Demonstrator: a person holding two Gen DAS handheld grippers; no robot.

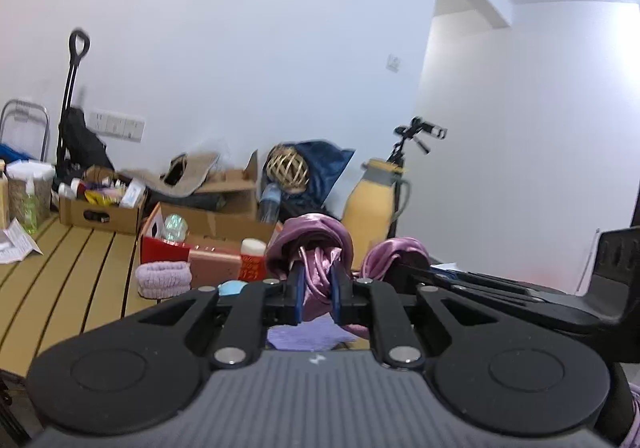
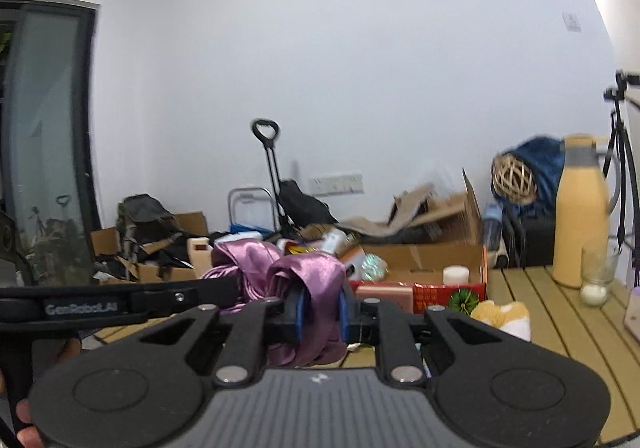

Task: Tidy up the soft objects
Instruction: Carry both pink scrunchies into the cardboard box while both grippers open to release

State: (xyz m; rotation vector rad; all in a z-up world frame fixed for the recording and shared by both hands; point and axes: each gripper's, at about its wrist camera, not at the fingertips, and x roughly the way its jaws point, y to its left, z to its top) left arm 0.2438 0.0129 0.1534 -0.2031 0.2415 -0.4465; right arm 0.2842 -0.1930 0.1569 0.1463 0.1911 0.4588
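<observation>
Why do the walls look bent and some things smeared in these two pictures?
Left wrist view: the fisheye lens bows the doorway edge, and the trolley handle is smeared by motion, while the purple satin cloth between the jaws stays fairly sharp. Right wrist view: the dark window frame curves, the tripod blurs, and corners darken.

The purple satin cloth sits between the left gripper jaws. Left of them lies a lilac knitted band on the slatted wooden table; behind them, a red-fronted cardboard box; right-behind, a yellow thermos jug.
</observation>
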